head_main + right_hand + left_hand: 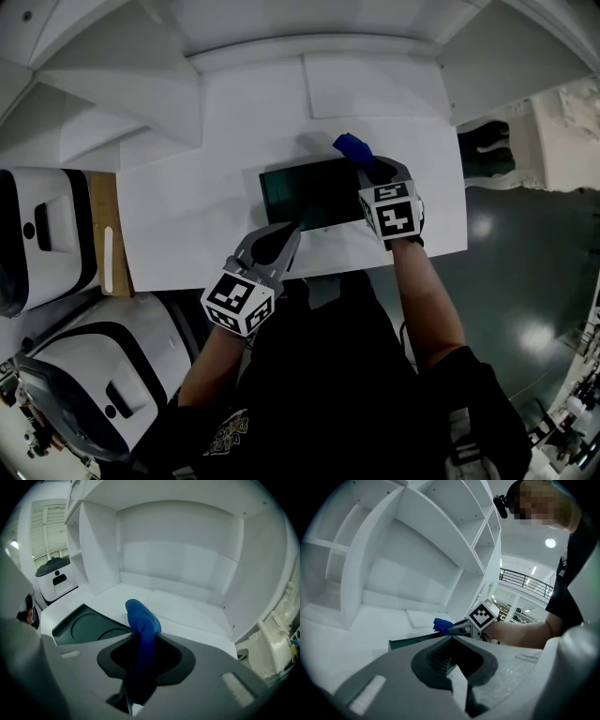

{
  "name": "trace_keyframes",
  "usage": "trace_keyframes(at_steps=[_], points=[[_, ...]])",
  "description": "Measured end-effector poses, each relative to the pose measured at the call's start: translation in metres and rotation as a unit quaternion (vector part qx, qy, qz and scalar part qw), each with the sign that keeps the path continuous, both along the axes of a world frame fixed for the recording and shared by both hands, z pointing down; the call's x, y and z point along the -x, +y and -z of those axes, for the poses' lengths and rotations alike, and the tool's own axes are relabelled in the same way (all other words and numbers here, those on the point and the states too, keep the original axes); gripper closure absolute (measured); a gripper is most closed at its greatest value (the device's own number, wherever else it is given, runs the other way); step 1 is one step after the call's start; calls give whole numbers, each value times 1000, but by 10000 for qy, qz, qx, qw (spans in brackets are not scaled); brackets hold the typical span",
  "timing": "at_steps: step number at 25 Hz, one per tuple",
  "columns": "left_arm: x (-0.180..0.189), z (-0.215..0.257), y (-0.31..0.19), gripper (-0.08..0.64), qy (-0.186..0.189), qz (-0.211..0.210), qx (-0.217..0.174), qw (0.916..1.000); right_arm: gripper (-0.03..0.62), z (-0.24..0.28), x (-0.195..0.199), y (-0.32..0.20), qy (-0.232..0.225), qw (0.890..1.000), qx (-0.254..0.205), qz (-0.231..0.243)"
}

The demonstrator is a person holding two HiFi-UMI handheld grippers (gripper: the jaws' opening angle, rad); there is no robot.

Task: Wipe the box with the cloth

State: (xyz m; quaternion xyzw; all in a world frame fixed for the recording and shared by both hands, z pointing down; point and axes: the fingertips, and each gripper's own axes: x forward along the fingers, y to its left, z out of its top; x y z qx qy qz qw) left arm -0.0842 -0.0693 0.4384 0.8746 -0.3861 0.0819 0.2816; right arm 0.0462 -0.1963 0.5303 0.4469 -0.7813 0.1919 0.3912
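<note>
counter [187,220]: white, across the middle of the head view
shelves [417,536]: white, filling the upper left of the left gripper view
machines [42,239]: two, white with black bands, at the left edge and lower left of the head view
wooden board [103,202]: between the upper machine and the counter
floor [525,281]: dark, glossy, at right
railing [525,581]: right of centre, far off

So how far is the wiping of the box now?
Done: the right gripper has the blue cloth clamped, and the left gripper seems to grip the box by its near edge. In hand: the cloth is at the far right corner of the box. Left: the wiping itself; no wiped part shows.
</note>
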Motion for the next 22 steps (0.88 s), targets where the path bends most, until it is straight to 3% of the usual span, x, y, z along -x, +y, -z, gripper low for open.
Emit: trace_keyframes(at_steps=[13, 22], points=[[-16, 3, 4, 560, -46, 5, -37, 10000, 474, 13, -15, 3, -251, 9994, -250, 22], [-29, 0, 15, 560, -12, -185, -5, 9998, 474, 26, -52, 33, -377, 9982, -315, -335]])
